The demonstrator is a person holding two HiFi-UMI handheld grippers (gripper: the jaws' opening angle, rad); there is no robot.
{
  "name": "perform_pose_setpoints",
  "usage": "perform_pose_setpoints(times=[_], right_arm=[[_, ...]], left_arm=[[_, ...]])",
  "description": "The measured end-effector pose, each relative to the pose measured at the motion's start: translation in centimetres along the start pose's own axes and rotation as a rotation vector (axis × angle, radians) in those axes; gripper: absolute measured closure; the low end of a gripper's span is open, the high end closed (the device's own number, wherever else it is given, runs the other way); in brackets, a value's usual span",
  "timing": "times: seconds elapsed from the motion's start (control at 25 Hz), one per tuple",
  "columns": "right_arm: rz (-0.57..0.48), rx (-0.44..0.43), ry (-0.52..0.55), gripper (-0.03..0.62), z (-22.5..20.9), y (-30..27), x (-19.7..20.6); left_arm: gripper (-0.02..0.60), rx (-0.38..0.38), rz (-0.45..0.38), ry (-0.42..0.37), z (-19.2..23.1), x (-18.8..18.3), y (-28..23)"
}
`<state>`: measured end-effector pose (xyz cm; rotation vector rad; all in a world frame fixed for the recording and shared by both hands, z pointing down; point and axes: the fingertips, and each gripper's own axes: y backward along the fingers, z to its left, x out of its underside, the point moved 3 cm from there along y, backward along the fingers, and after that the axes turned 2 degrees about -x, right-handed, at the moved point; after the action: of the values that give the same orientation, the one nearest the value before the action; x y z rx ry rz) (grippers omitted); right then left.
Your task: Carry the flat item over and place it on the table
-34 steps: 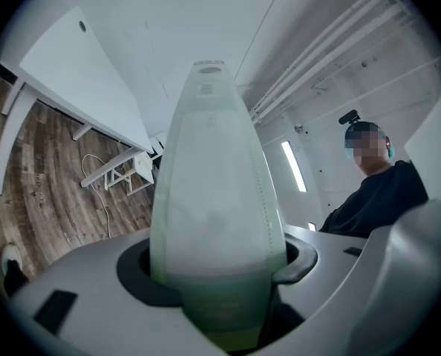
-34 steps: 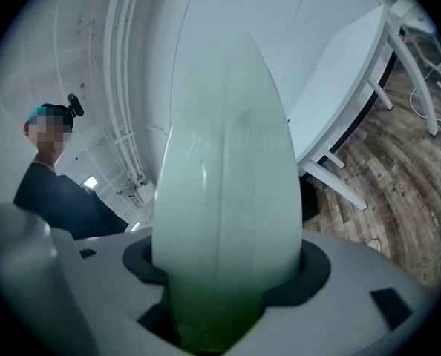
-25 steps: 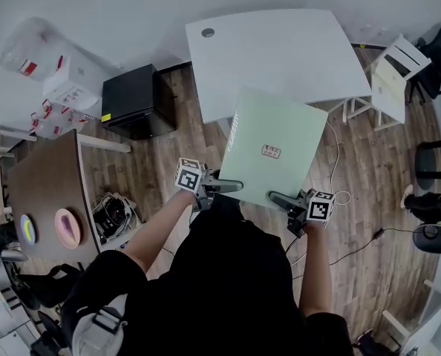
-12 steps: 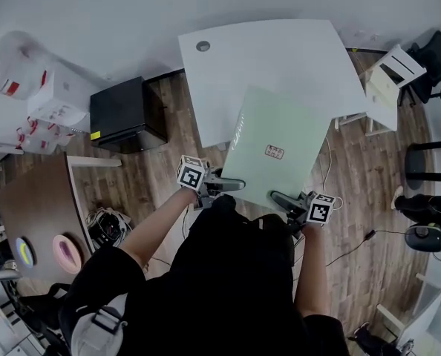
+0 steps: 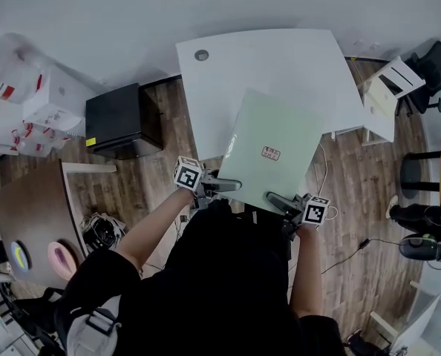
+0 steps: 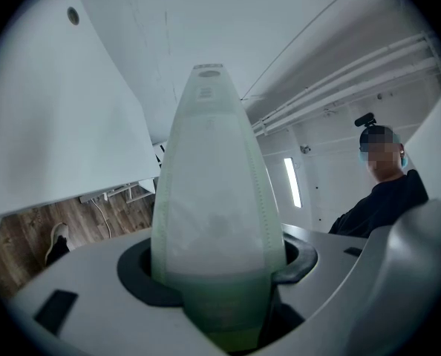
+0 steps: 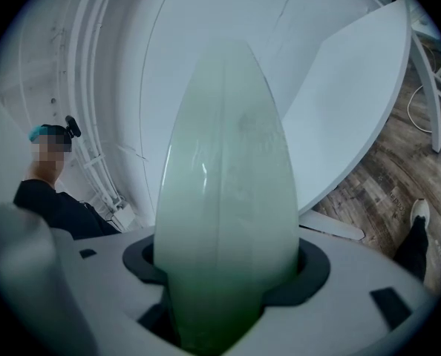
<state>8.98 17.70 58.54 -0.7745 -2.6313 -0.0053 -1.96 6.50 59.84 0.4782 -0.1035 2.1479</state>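
A flat pale-green board (image 5: 272,150) with a small label near its middle hangs in the air, its far half over the white table (image 5: 235,65). My left gripper (image 5: 232,186) is shut on its near left edge and my right gripper (image 5: 275,198) on its near right edge. In the left gripper view the board's edge (image 6: 213,199) rises straight out from between the jaws, with the table (image 6: 50,124) at the left. The right gripper view shows the green edge (image 7: 224,199) clamped the same way, the table (image 7: 354,102) behind it.
A black cabinet (image 5: 120,119) stands left of the white table. A brown table (image 5: 27,213) with coloured discs is at the far left. White boxes (image 5: 50,99) sit by the wall, chairs (image 5: 428,176) at the right. Cables (image 5: 347,254) lie on the wooden floor.
The board, held in both grippers, has come further over the white table as the person walked forward; the table now lies nearer in the head view.
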Motion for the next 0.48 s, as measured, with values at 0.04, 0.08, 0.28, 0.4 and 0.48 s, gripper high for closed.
perform_pose_setpoints(times=[0.04, 0.08, 0.28, 0.4, 0.48], right_arm=[[0.000, -0.003, -0.003, 0.261, -0.3, -0.1, -0.5], [-0.003, -0.006, -0.010, 0.261, -0.6, -0.3, -1.1], [-0.006, -0.017, -0.043, 0.261, -2.7, -0.8, -4.2], [0.009, -0.034, -0.046, 0.261, -4.2, -0.9, -7.2], [0.037, -0.046, -0.055, 0.261, -5.4, -1.6, -8.9]], left_arm=[[0.293, -0.009, -0.009, 0.005, 0.3, -0.5, -0.1], [0.293, -0.017, -0.015, 0.013, 0.5, -1.0, -0.1], [0.292, -0.037, -0.028, 0.040, 2.3, -4.2, -1.1], [0.292, -0.050, -0.054, 0.042, 3.9, -6.5, -2.1], [0.291, -0.072, -0.081, 0.046, 4.9, -7.8, -2.2]])
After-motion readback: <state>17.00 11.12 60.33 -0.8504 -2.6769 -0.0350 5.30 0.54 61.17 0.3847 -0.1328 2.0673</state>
